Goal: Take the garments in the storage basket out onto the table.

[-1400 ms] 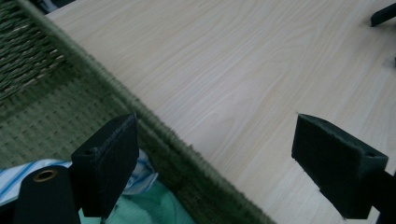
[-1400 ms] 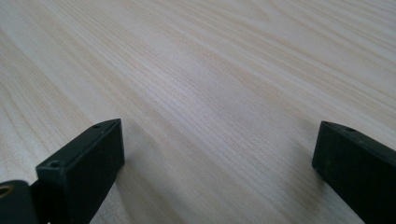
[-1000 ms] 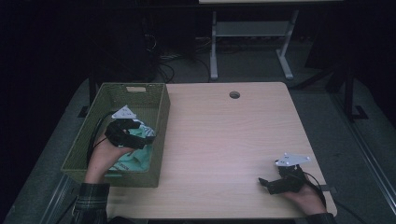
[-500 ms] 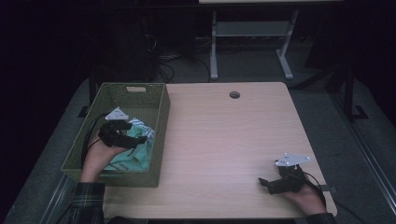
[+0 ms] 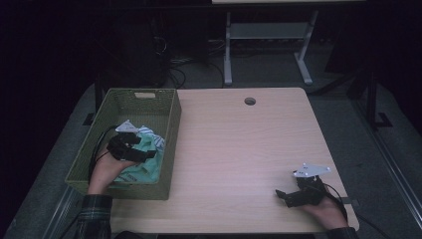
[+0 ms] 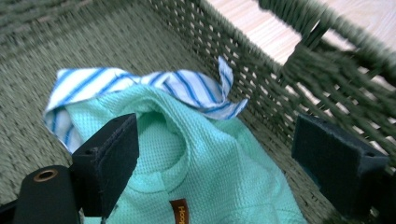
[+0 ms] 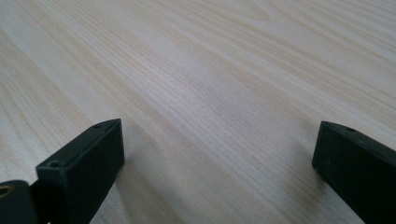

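**Observer:** Dark room all round, with one pale wooden tabletop [image 5: 239, 149] lit in the middle. Where is the garment you're after?

**Operator:** I have the mint-green waffle-knit shirt [image 6: 205, 172] lying crumpled at the bottom of the olive-green woven basket [image 5: 171, 144], which sits at the left end of the tabletop. My left hand-held gripper [image 6: 215, 154] is down inside the basket, jaws spread wide on either side of the shirt's collar fold, nothing pinched yet. I judge I'm set up to bite that raised fold, since it's the highest bit of cloth and the easiest to catch.

**Observer:** Anything tangled with it?

**Operator:** A white cloth with blue stripes [image 6: 135, 84] lies touching the shirt's far edge, partly tucked under it. If I close too deep I might drag both out together. The basket wall is close beside one jaw, so I've little room to swing sideways; lifting straight up looks safer.

**Observer:** And your other hand?

**Operator:** My right hand-held gripper [image 5: 297, 193] rests low at the near right corner of the tabletop, well apart from the basket, jaws wide with bare wood between them. I'd say it's parked there to keep clear. Beyond it is a round cable hole [image 5: 250, 101] near the far edge.
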Tool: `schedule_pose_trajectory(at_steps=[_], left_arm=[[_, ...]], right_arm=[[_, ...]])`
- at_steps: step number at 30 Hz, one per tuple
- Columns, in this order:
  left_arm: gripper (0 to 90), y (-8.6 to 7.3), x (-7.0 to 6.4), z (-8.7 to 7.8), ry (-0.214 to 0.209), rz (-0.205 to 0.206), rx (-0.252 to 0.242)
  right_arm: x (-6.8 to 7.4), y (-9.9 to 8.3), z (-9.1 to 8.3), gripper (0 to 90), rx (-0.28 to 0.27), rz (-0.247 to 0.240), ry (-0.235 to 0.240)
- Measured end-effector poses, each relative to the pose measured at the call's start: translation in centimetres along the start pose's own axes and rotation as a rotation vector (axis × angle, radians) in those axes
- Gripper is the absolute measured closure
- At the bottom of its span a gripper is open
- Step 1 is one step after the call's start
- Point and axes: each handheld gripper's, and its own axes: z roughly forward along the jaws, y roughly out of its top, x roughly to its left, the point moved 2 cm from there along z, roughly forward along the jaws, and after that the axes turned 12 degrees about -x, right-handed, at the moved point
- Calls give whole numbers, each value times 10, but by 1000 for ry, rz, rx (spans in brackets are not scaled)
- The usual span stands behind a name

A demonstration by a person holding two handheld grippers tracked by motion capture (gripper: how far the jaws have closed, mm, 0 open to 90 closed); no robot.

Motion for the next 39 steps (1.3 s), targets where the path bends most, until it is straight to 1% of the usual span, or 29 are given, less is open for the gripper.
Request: schedule_pose_trajectory(at_steps=[2,4,8,10,12,15,17,20,26,27,31,33,35,37,39], left_arm=[[143,-2,1,2,-4,6,19],[143,-3,1,4,-4,-1,25],[143,-5,0,8,4,4,52],[143,-6,0,10,10,9,81],[143,-8,-1,13,5,9,106],[143,-10,-2,17,12,21,150],[143,-12,-3,19,8,9,170],[143,-14,-4,22,9,15,210],[143,-16,-3,25,8,9,250],[143,-17,-3,26,6,1,263],[143,-20,-4,30,7,-2,311],[143,-21,-4,30,13,-12,323],[144,-22,-3,31,6,-14,338],[191,-22,-4,31,4,-6,350],[244,-23,-4,32,2,-9,358]], right_arm=[[0,0,0,20,0,1,0],[0,0,0,20,0,1,0],[0,0,0,20,0,0,0],[0,0,0,20,0,0,0],[0,0,0,20,0,0,0],[0,0,0,20,0,0,0],[0,0,0,20,0,1,0],[0,0,0,20,0,0,0],[0,0,0,20,0,0,0],[0,0,0,20,0,0,0],[0,0,0,20,0,-1,0],[0,0,0,20,0,0,0],[0,0,0,20,0,0,-1],[0,0,0,20,0,0,0],[0,0,0,20,0,0,0]])
